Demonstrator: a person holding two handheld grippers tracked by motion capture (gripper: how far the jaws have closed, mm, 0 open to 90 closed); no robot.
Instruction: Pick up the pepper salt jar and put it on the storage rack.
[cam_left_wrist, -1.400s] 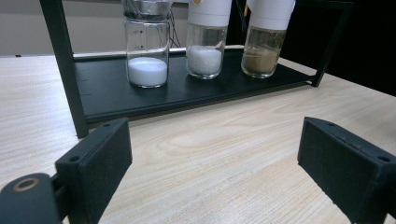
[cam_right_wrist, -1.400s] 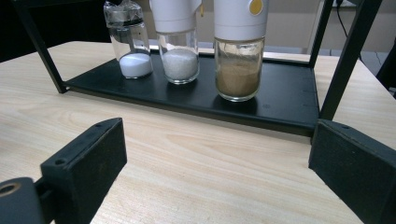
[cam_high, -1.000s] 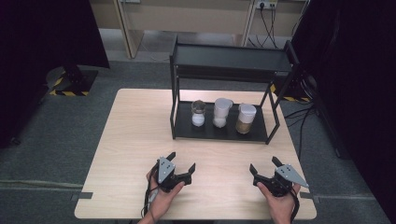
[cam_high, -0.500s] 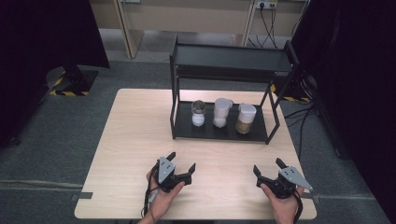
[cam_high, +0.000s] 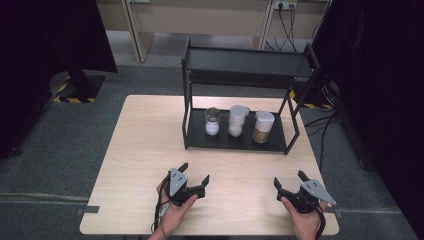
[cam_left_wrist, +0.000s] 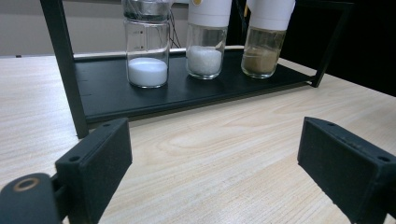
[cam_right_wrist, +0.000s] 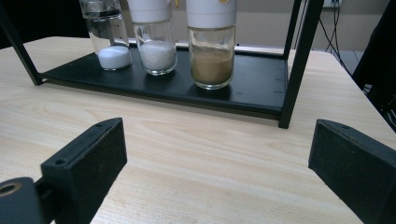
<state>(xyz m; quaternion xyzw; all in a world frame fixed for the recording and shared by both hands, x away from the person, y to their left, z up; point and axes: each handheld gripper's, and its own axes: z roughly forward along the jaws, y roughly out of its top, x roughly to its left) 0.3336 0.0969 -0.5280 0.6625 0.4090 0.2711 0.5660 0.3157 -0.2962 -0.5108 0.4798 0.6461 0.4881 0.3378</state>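
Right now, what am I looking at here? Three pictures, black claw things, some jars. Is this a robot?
No robot arm here: a person at a wooden table holds a hand-held gripper in each hand. The high view looks down from above; the left gripper and the right gripper sit near the table's front edge. The other two pictures come from small cameras riding on each gripper, looking out between its two black jaws. On the table stands a black rack, and on its lower shelf are three jars in a row: one with white powder, one with white grains and one with brown powder. Both grippers stand open and hold nothing; the jars are untouched.
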